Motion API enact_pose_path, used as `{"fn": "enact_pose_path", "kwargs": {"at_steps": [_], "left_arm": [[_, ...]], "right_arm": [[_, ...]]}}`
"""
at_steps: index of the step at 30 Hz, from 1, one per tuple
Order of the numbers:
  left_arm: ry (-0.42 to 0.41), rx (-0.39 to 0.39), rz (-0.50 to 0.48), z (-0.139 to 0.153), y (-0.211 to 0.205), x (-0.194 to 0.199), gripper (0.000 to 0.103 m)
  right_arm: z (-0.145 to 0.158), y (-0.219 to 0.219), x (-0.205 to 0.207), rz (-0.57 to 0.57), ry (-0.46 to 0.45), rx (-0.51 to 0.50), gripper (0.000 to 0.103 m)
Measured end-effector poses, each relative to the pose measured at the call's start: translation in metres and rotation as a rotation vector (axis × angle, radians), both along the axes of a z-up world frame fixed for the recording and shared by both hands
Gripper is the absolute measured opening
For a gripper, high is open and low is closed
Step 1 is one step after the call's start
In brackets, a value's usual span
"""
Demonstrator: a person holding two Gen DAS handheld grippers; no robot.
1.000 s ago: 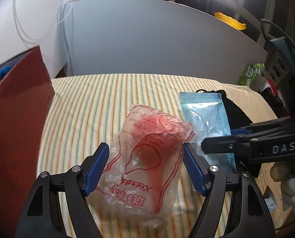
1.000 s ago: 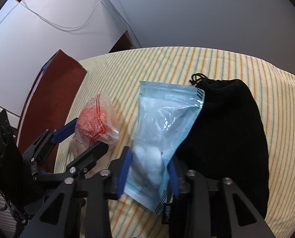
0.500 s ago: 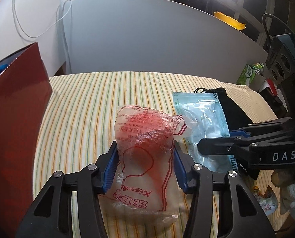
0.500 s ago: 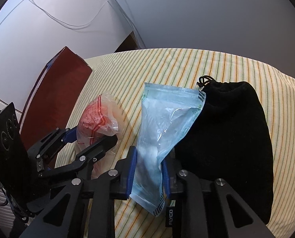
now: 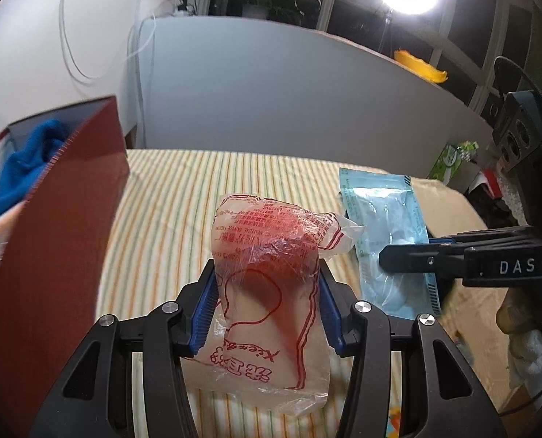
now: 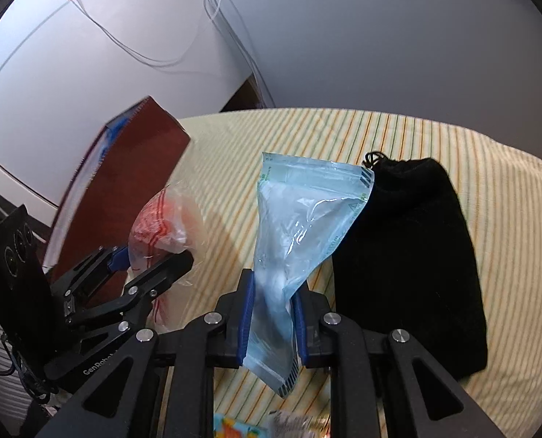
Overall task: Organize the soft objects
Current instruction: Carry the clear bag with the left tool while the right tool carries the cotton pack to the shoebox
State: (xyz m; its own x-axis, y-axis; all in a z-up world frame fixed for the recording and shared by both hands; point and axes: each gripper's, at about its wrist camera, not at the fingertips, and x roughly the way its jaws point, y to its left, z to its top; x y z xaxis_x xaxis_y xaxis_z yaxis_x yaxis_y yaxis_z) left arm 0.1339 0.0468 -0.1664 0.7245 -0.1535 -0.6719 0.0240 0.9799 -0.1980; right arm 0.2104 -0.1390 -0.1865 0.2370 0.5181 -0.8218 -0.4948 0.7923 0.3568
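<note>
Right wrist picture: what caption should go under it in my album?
Right gripper closing on a light blue packet, black pouch beside it on the striped cloth.

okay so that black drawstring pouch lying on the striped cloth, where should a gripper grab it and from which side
Probably at the gathered neck of the black drawstring pouch, coming from above: it lies flat on the striped cloth, and that cinched far end is its narrowest part.
</note>
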Motion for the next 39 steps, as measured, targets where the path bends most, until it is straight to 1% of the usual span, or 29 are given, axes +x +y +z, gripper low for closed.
{"fn": "enact_pose_path", "kwargs": {"at_steps": [6,10,12,16,20,24,30,35,39], "left_arm": [[-0.057,0.003,-0.010,0.030,0.001,-0.023,0.049],[-0.092,0.004,-0.006,0.050,0.010,-0.041,0.049],[-0.109,0.007,0.004,0.058,0.019,-0.051,0.049],[-0.131,0.014,0.031,0.071,0.036,-0.069,0.049],[-0.149,0.044,0.074,0.081,0.060,-0.088,0.049],[-0.153,0.092,0.123,0.085,0.087,-0.103,0.049],[-0.146,0.132,0.214,0.085,0.130,-0.119,0.049],[-0.136,0.162,0.274,0.081,0.154,-0.121,0.049],[-0.132,0.169,0.306,0.078,0.166,-0.117,0.049]], "right_arm": [[0.035,-0.003,-0.021,0.013,-0.075,0.002,0.018],[0.059,0.002,-0.037,0.034,-0.115,0.017,0.018],[0.071,0.006,-0.045,0.048,-0.144,0.018,0.018],[0.088,0.017,-0.057,0.075,-0.173,0.030,0.018],[0.101,0.036,-0.067,0.114,-0.193,0.041,0.018],[0.107,0.060,-0.074,0.154,-0.202,0.045,0.018],[0.110,0.101,-0.083,0.211,-0.217,0.049,0.018],[0.111,0.134,-0.082,0.240,-0.209,0.053,0.018],[0.109,0.164,-0.081,0.260,-0.200,0.042,0.018]]}}
